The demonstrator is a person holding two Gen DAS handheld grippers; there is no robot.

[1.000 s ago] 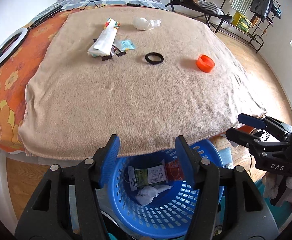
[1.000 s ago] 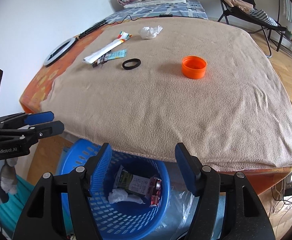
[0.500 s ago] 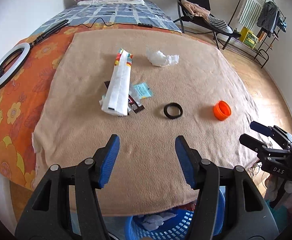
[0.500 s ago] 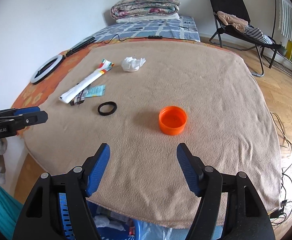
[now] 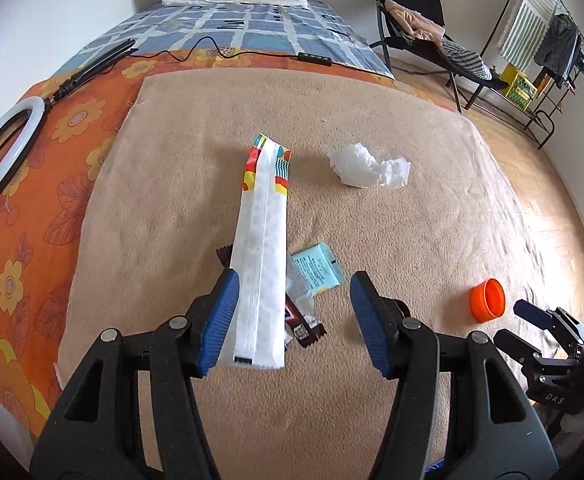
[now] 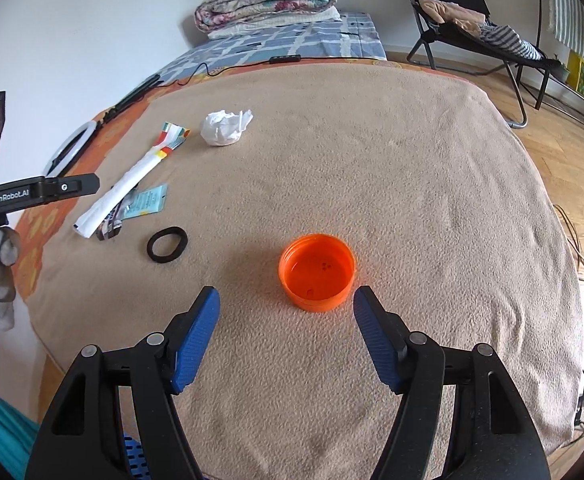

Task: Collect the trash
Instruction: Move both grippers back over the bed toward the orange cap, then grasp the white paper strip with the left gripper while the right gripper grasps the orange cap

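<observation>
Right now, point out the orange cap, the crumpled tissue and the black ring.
orange cap (image 6: 316, 271), right wrist view, inner floor.
crumpled tissue (image 5: 365, 165), left wrist view, middle of wad.
black ring (image 6: 154, 249), right wrist view, left band.

left gripper (image 5: 293, 322): black plastic frame, triangular cut-outs in each arm
right gripper (image 6: 286, 336): same black build
pads (image 6: 196, 338): blue, ribbed, long and tapered
screws: round silver pivot heads, two per arm
markings: white "GenRobot.AI" on left unit's side, "DAS" on right unit's side
cables/sleeves/skin: can't tell
</observation>
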